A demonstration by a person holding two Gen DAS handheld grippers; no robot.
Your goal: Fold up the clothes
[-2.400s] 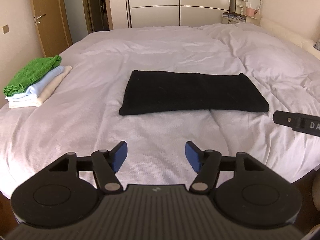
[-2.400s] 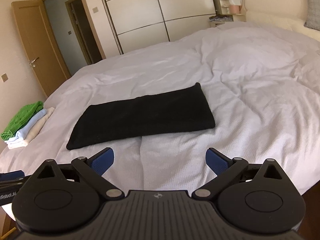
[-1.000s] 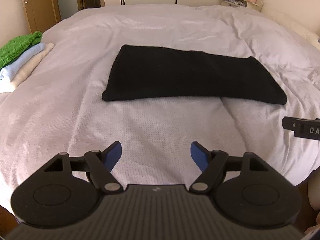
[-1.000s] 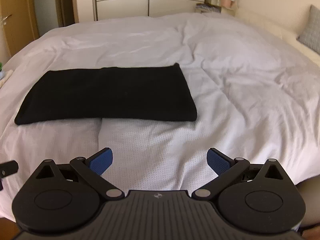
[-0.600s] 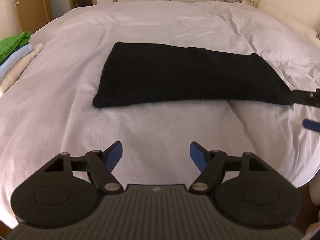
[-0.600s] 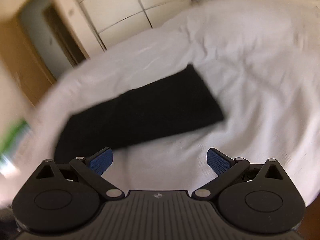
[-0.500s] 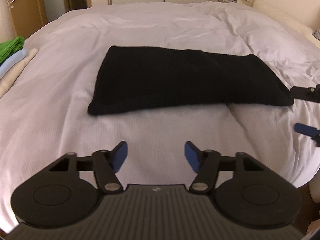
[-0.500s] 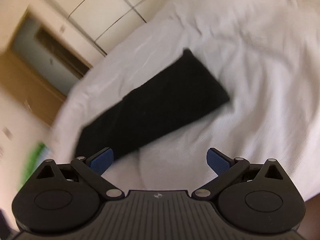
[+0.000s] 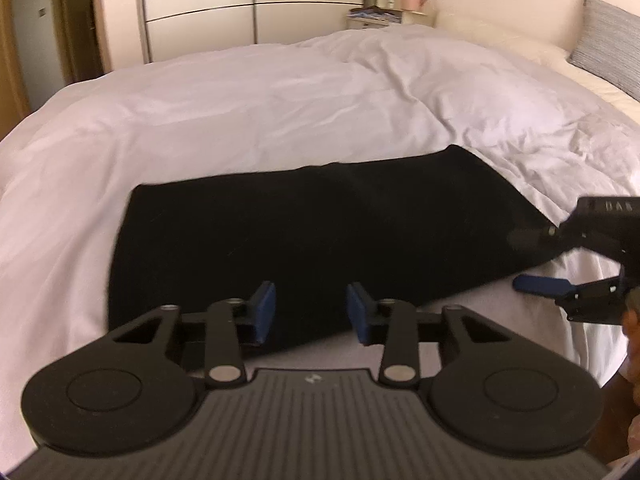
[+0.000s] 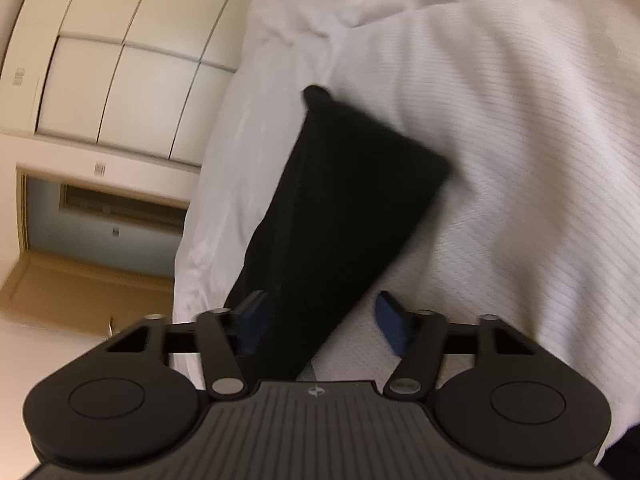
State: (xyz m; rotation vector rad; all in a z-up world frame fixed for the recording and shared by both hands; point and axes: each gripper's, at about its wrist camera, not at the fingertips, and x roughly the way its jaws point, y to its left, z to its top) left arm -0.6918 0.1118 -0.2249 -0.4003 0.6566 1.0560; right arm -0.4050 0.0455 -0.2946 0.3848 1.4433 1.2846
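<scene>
A black garment point(image 9: 320, 232), folded into a long strip, lies flat on the white bed point(image 9: 240, 112). My left gripper point(image 9: 312, 312) is low over the strip's near long edge, left of its middle. Its jaws are closing, with black cloth showing between the blue pads point(image 9: 264, 312) but not pinched. My right gripper point(image 9: 534, 260), rolled onto its side, straddles the strip's right near corner. In the right wrist view the black garment point(image 10: 340, 208) runs between the jaws of the right gripper point(image 10: 320, 320). These jaws are closing too, and the pads point(image 10: 394, 324) stand clear of the cloth.
White wardrobe doors point(image 9: 256, 12) and a doorway point(image 10: 100, 216) stand beyond the bed. A grey pillow point(image 9: 612, 40) lies at the head on the right. A bedside shelf point(image 9: 384, 4) stands in the far corner. A person's hand point(image 9: 632, 320) shows at the right edge.
Both grippers have moved in onto the black garment and their jaws have narrowed. The right one has rolled onto its side. The folded pile has slid out of the left view.
</scene>
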